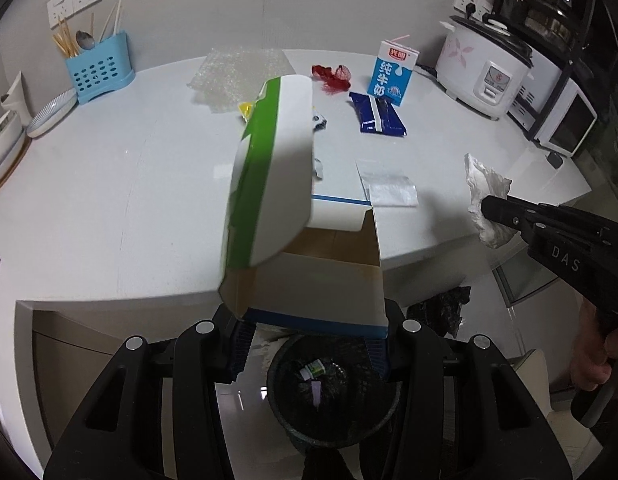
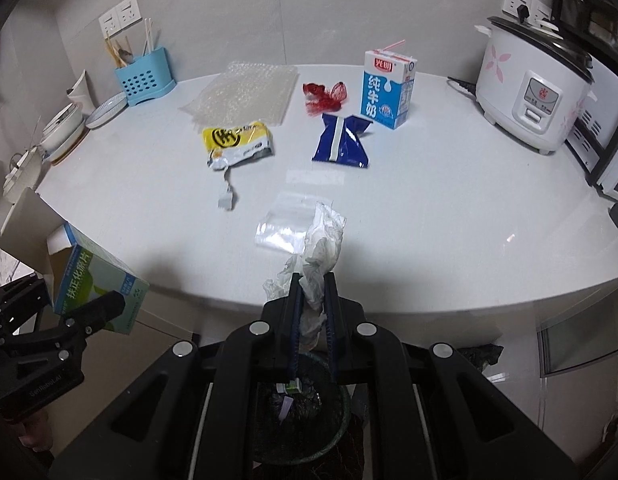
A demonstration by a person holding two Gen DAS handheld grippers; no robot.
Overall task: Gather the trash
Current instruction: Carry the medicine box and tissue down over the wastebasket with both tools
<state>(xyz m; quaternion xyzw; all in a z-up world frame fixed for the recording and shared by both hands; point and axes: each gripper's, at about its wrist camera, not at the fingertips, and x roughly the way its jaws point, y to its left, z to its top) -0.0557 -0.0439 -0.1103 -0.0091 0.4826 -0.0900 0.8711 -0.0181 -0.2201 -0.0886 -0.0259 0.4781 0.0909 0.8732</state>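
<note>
Counter point(image 2: 429, 208) white, its curved front edge runs across both views, floor and a black bin point(image 2: 301, 412) sit below that edge. Back wall closes the far side. Left end crowded: bowls, a plate, blue utensil holder point(image 2: 145, 76). Right end blocked by rice cooker point(image 2: 533, 92) and a microwave behind it. Open counter lies in the front left and the front right, trash sits in the middle band.

Left gripper point(image 1: 309, 344) holds a box point(image 1: 309, 280) by its lower end, jaws part-open and pressed on both sides of it, flap point(image 1: 273, 168) up and open. Box hangs past the counter edge, bin directly below it in the left wrist view. In the right wrist view the same box point(image 2: 97, 284) is at far left, off the counter.

On the counter, left to right: bubble wrap point(image 2: 245, 92), yellow wrapper point(image 2: 239, 142), a small grey scrap point(image 2: 225, 200), clear zip bag point(image 2: 289, 224), red net point(image 2: 325, 98), blue wrapper point(image 2: 341, 140), milk carton point(image 2: 387, 88) upright with a straw.

Right gripper point(image 2: 313, 308) is clamped narrow on a crumpled tissue point(image 2: 323, 248), which sticks up between the fingers. It is at the front edge, bin right below. Tissue point(image 1: 487, 196) also shows at the right of the left wrist view, pinched in black tips
</note>
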